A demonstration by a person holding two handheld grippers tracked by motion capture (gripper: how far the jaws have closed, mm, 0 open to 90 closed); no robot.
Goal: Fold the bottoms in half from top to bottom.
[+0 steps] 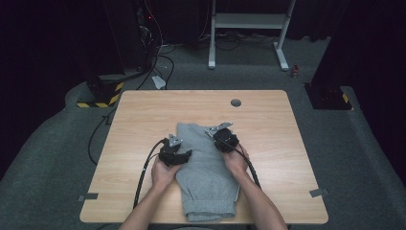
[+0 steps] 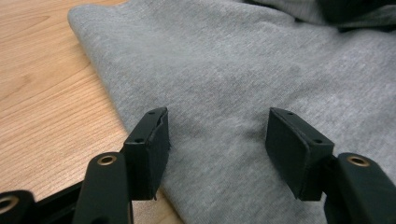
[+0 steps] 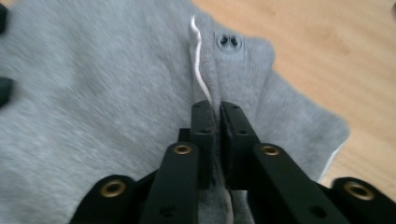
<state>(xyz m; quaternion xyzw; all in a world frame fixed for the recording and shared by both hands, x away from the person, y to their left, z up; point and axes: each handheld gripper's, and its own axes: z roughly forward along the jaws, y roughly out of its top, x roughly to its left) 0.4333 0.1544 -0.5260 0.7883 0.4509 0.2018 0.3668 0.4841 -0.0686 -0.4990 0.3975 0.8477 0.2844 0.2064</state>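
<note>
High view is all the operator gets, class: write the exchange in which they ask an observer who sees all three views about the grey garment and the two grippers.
Operator: Is the right gripper gripping the grey garment?
Observer: Yes. The right gripper view shows its fingers pinched shut on a fold of it.
Operator: Anything along that fold?
Observer: A white drawstring runs into the grip, near two eyelets.
Operator: And the left gripper?
Observer: Open, with flat cloth between its fingers, just inside the garment's edge beside the wooden table.
</note>
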